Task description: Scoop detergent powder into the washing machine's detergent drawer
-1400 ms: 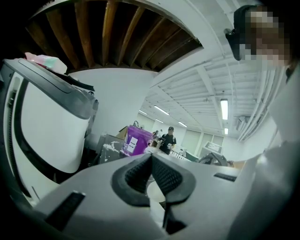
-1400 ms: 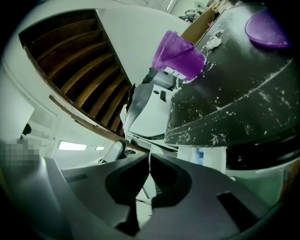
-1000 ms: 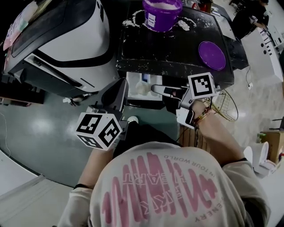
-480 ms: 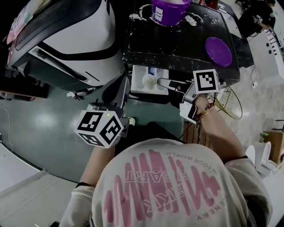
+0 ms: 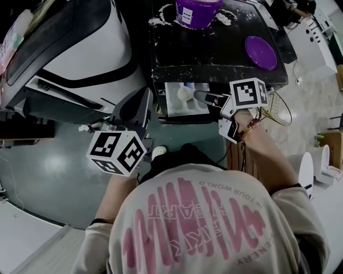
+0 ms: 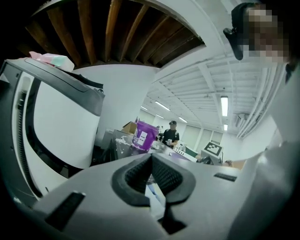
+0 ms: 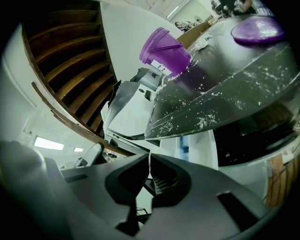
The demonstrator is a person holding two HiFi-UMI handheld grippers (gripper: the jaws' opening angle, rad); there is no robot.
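The white detergent drawer (image 5: 172, 111) stands pulled out from under the powder-strewn black top (image 5: 214, 53). My right gripper (image 5: 196, 96) reaches over it, pointing left and downward. Its jaws are shut with only a thin pale sliver between the tips. A rounded white lump (image 5: 184, 94) sits just off those tips; I cannot tell whether it is a scoop or heaped powder. The purple detergent tub (image 5: 195, 13) stands open at the far edge, its purple lid (image 5: 259, 52) flat to the right. My left gripper (image 5: 146, 96) is shut and empty, left of the drawer.
A large white and black machine (image 5: 80, 48) fills the left side. A wire basket (image 5: 278, 115) hangs at the right, below the black top. Loose powder lies around the tub. The left gripper view shows a person (image 6: 172, 133) far behind the table.
My left gripper has moved forward towards the drawer's left side. The right gripper has tipped further down over the drawer. Both stay shut.
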